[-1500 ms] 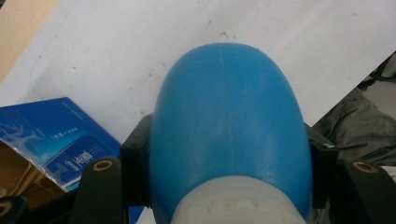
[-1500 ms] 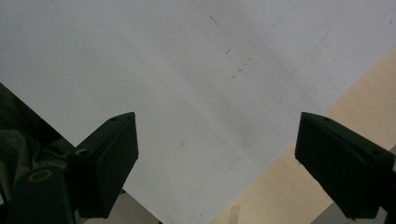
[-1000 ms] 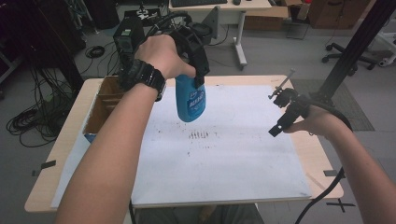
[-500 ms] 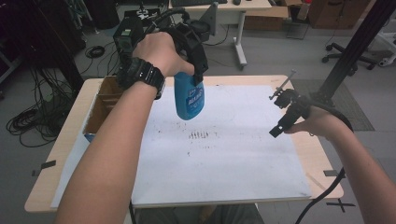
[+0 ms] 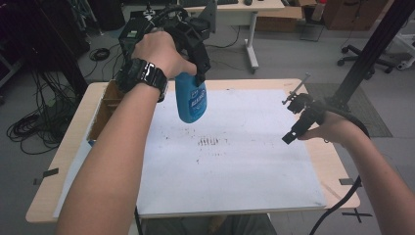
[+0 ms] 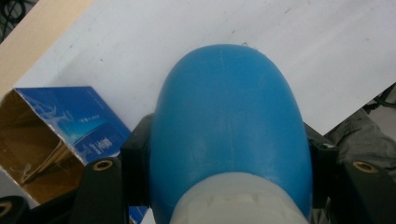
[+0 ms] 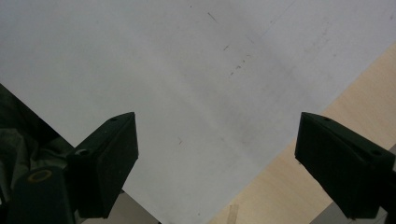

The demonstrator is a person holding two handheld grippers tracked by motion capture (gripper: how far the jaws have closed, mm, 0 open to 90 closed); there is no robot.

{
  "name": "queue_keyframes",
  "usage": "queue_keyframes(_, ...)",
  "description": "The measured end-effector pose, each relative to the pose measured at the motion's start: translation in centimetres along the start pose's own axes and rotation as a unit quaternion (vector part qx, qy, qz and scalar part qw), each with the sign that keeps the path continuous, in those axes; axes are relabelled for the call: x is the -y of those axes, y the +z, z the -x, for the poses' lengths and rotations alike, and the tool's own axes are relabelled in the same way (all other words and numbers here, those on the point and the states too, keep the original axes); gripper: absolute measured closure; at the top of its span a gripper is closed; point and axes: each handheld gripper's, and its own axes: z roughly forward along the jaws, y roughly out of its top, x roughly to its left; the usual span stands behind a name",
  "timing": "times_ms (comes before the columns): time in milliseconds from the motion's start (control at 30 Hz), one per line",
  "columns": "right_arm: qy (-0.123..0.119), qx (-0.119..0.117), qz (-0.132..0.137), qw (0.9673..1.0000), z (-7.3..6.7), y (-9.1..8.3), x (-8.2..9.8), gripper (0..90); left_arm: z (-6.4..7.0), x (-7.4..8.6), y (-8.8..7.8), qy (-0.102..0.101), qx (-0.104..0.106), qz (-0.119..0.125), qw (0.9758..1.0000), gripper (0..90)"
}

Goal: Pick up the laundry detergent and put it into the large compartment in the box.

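left gripper [image 5: 198, 81] raised, clamping blue bottle [image 5: 191, 100]

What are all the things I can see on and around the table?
Spray bottle: 1, blue with a white neck, held up above the white board near the back, squeezed between the left tongs.
White board: 1, white with dark smudges, covering most of the table top.
Table: 1, light wood, its edges showing around the board.
Cardboard box: 1, blue outside and brown inside, open, at the table's left edge.
Left tongs: 1, black, shut on the spray bottle.
Right tongs: 1, black, open with nothing between them, over the board's right edge.
Hands: 2; the left one wears a black watch.
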Motion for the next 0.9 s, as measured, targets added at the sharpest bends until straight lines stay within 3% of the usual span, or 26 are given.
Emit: queue_keyframes(900, -0.003, -0.001, 0.0, 1.0, 0.0, 0.3, -0.3, 13.2, -3.3, 1.9, 0.6, -0.046, -0.005, -0.013, 0.9989, 37.8)
